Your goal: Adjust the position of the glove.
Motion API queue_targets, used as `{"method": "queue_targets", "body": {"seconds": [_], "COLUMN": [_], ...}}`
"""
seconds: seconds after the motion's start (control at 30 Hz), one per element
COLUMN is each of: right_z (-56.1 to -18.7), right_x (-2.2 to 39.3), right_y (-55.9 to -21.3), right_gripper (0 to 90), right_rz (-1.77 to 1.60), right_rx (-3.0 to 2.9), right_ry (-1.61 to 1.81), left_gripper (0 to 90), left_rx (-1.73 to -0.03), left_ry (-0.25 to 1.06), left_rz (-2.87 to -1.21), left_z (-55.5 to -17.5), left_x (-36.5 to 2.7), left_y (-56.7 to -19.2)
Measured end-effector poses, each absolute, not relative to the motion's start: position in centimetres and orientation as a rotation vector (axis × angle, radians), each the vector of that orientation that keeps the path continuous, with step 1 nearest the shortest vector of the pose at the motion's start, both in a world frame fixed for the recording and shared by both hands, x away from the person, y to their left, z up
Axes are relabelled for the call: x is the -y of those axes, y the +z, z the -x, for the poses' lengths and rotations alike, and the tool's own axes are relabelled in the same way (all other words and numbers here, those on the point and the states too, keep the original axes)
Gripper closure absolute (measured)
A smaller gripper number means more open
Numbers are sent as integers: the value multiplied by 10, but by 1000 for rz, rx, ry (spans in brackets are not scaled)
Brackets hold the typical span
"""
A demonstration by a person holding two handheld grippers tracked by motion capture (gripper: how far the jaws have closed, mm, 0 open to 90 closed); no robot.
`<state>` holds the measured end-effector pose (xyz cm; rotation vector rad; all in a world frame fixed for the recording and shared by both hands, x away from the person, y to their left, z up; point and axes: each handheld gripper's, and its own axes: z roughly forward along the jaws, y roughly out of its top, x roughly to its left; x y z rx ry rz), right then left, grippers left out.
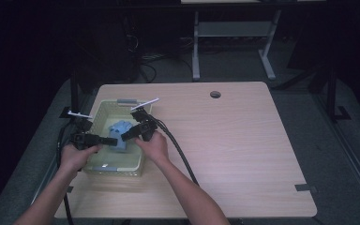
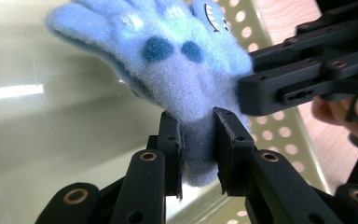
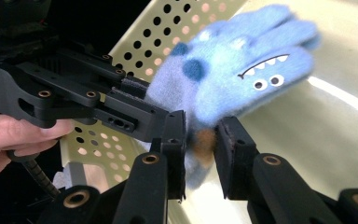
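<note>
- Two bare forearms reach in from the near edge of the light wooden table point(image 1: 243, 154).
- The left gripper point(image 2: 198, 140) is pinched tight on the cuff of a fuzzy blue knitted glove with dark blue spots and a stitched monster face point(image 2: 177, 70).
- The right gripper point(image 3: 200, 140) is also clamped on the glove's cuff edge, beside the left one.
- The glove hangs between them inside a pale yellow perforated plastic basket point(image 1: 98, 115) at the table's left side.
- Farther off, a round cable hole point(image 1: 215, 94) sits near the far edge.
</note>
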<state>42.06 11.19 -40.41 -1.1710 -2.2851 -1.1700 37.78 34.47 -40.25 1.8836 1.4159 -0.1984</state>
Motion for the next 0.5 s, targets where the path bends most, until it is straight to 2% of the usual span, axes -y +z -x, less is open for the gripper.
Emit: {"method": "queue_targets", "body": {"seconds": [0.23, 0.3, 0.33, 0.5], "right_z": [-420, -420, -419, -418], "right_x": [-105, -103, -103, -102], "right_y": [-404, -403, -402, -401], "right_gripper": [749, 748, 749, 749], "right_rz": [1179, 1171, 1176, 1162], "right_rx": [2289, 2288, 2290, 2293], "right_ry": [-1170, -1176, -1177, -1178], "left_gripper": [732, 717, 707, 640], "left_rx": [-1486, -1502, -1517, -1530], "left_ry": [-161, -157, -138, -117], "left_rz": [-2013, -2044, -2113, -2155], "left_z": [-381, -382, -383, -384], "left_x": [-336, -332, -327, -326], "left_y": [-412, -414, -412, -408]}}
